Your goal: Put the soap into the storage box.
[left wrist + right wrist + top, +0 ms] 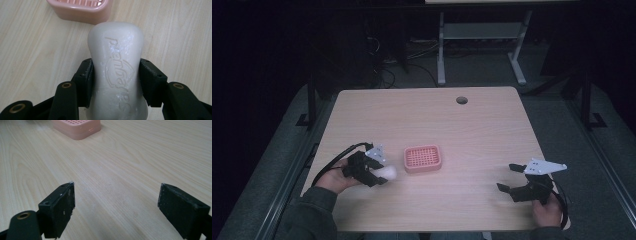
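Your high view is dim: the table (432, 130) is softly lit from above and the surroundings fall to near black. Your gripper views are bright and even, with soft shadows. The soap (117, 62) is sharp; the jaws nearest the lens blur slightly.

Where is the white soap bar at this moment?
In the high view the white soap bar is at the table's near left, clamped in the left hand-held gripper, just left of the pink soap dish.

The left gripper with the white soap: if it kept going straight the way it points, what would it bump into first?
Probably the pink soap dish, just ahead of the soap held by the left gripper; how high the soap rides is unclear.
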Available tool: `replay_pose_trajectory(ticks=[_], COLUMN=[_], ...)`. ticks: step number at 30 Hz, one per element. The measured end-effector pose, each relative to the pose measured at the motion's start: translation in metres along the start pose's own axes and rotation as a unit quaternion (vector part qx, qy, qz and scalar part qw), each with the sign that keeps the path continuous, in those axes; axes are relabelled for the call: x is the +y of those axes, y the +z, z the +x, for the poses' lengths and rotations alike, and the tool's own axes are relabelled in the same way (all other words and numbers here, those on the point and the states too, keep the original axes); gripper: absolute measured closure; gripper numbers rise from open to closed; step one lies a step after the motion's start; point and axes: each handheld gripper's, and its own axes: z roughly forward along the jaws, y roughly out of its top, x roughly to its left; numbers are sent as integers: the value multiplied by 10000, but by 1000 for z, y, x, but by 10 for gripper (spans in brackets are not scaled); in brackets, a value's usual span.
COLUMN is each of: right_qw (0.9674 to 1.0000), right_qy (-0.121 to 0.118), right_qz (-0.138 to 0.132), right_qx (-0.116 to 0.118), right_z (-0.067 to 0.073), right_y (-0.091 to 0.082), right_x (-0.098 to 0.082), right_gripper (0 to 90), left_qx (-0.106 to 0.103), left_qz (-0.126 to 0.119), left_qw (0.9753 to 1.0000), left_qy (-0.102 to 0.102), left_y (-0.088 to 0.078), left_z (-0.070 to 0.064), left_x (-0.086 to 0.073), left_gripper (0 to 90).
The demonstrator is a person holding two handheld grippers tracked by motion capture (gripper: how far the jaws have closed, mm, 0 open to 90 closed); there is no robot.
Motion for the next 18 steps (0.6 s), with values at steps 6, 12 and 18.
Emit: replay_pose_trajectory(ticks=[6,12,18], right_qw=[10000,10000,10000], right_qy=[4,38,43], right_qz=[-26,-48,-45], right_qx=[-10,5,4], right_z=[0,-1,-2], right_y=[-1,-2,-2], right_x=[0,-1,-2], right_gripper=[135,135,135], left_qx=[-14,-23,-81], left_qz=[65,49,26], left_qw=[10000,9999,9998], left_qy=[54,127,184], left_y=[2,5,9], left_z=[3,6,8], left_x=[7,15,24], left_gripper=[492,492,492])
